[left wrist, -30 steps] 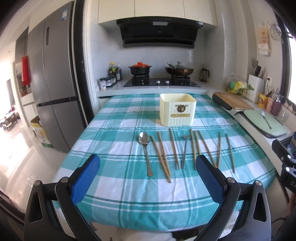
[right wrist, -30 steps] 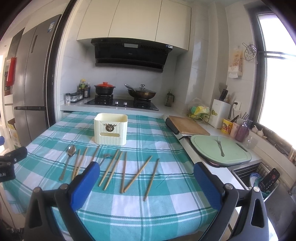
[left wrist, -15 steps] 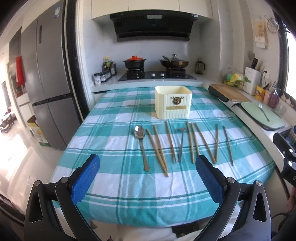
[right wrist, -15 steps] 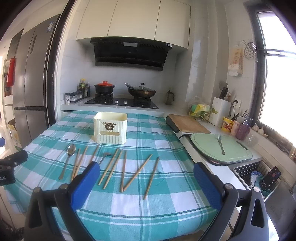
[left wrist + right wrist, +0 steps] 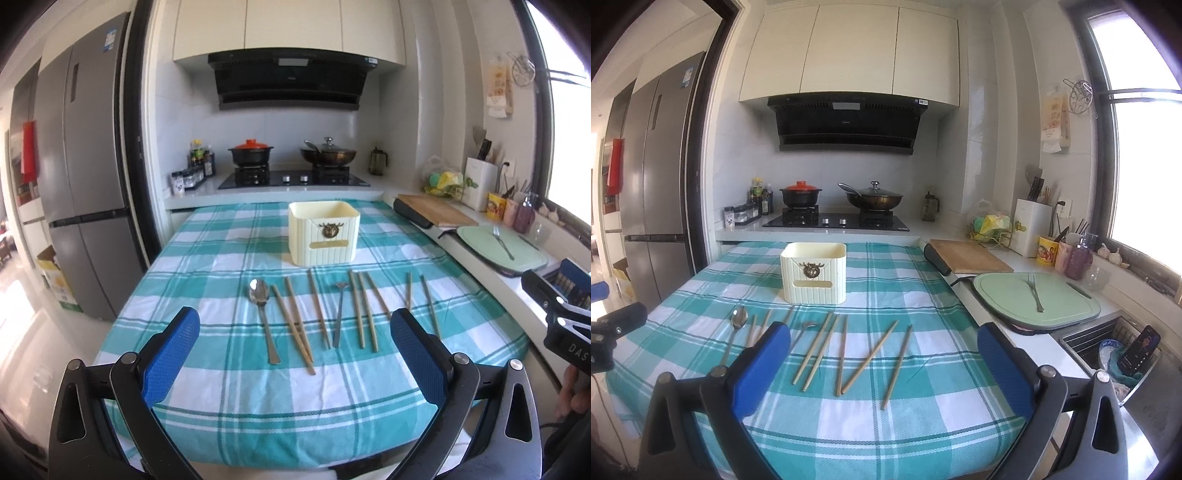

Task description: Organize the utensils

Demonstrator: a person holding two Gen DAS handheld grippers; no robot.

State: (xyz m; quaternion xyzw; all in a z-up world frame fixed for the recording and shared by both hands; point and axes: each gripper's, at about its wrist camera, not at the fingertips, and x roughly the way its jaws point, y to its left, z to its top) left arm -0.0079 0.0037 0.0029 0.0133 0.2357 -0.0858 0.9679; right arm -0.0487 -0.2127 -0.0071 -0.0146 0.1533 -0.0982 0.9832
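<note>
Here, the left gripper (image 5: 295, 354) and right gripper (image 5: 882, 369) both gape wide with nothing in them. Long wooden chopsticks (image 5: 293, 319) and a shiny metal spoon (image 5: 263, 314) lie mid-frame on the teal checked tablecloth (image 5: 207, 280), just beyond the blue fingers, below the cream plastic box (image 5: 324, 232).

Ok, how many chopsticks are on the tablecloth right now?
8 chopsticks, in a row before the cream box: three between the large spoon and small spoon, five right of it. Two ends sit behind a finger of the left gripper.
</note>
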